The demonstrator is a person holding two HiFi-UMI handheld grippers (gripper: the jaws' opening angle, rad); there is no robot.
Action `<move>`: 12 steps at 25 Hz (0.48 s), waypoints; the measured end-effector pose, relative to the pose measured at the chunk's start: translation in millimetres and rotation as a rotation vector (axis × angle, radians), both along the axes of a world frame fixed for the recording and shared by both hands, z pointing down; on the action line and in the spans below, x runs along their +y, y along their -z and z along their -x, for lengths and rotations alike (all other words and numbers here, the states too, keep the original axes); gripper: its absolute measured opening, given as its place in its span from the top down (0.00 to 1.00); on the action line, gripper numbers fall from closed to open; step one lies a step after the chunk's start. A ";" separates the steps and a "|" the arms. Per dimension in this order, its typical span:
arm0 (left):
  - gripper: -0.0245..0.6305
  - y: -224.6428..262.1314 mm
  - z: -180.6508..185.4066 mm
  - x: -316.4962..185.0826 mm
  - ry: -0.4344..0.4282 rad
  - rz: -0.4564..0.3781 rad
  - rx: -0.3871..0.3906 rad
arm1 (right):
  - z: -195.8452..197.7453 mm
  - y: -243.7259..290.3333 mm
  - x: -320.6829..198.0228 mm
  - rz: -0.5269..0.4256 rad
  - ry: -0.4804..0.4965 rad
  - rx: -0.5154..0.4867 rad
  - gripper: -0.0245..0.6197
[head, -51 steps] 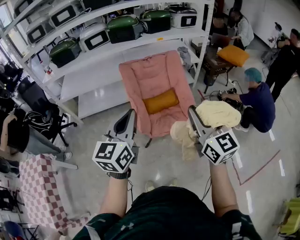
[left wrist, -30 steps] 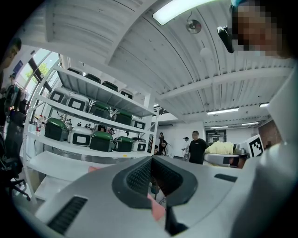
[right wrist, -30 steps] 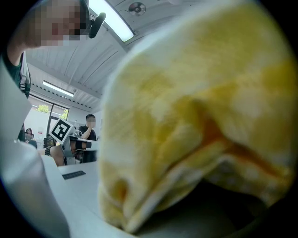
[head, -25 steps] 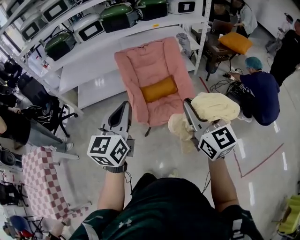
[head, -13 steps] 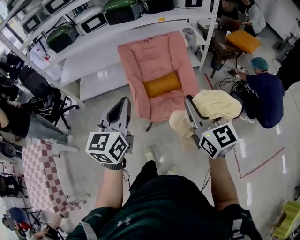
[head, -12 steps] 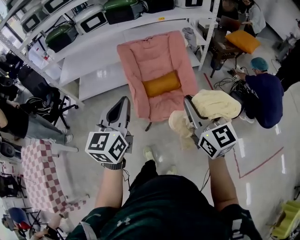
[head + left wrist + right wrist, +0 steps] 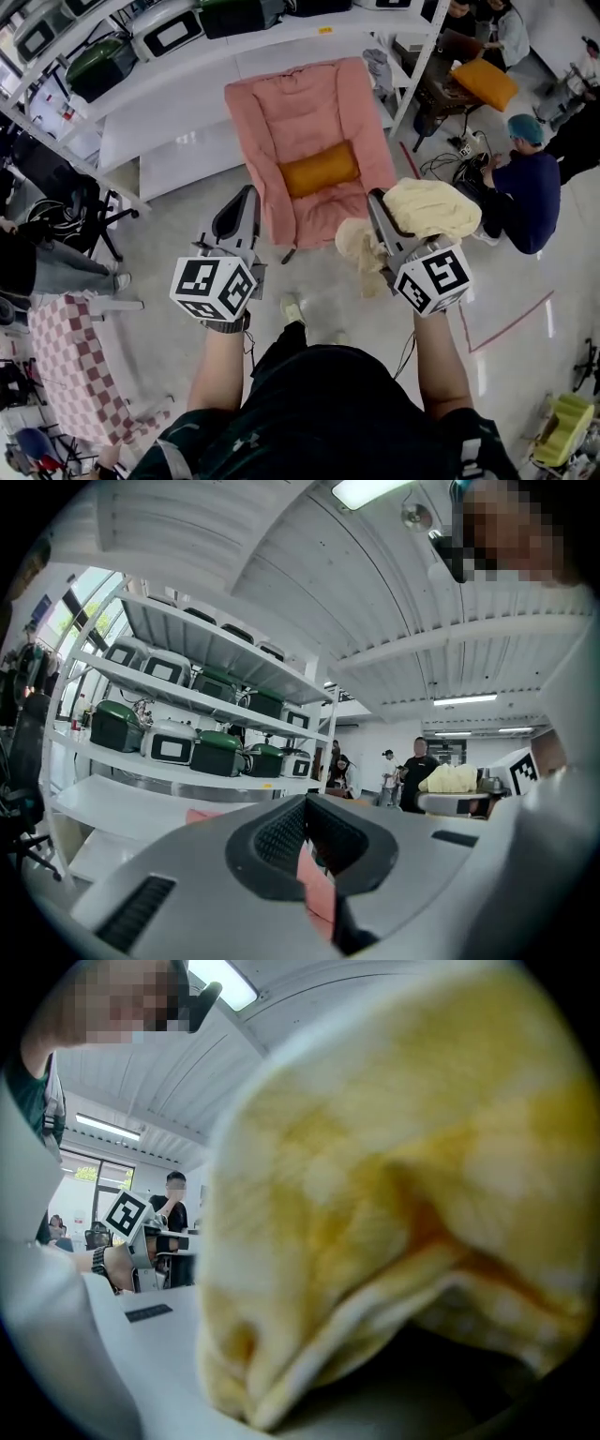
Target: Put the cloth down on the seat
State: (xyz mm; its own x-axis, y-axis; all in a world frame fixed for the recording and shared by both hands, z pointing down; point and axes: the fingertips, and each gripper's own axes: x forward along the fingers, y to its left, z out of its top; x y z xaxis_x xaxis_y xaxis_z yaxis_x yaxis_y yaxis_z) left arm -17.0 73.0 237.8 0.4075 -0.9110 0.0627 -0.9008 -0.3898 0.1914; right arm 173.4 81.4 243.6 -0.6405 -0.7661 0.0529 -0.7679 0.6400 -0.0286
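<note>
The right gripper (image 7: 377, 204) is clamped on the pale yellow cloth (image 7: 429, 208) — bunched over its jaws and drooping beside them, held in the air; the left gripper (image 7: 249, 197) has its jaws together on nothing; beyond both stands the pink chair (image 7: 309, 108) — an orange cushion (image 7: 319, 170) lies on its seat; white shelves (image 7: 187, 80) behind

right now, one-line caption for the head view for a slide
Right gripper holds the pale yellow cloth in front of the pink chair and its orange cushion; left gripper is empty.
</note>
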 end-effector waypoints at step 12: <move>0.95 -44.1 65.8 -110.9 -0.053 0.035 -0.003 | 86.5 -51.1 -106.4 0.071 -0.018 0.096 0.95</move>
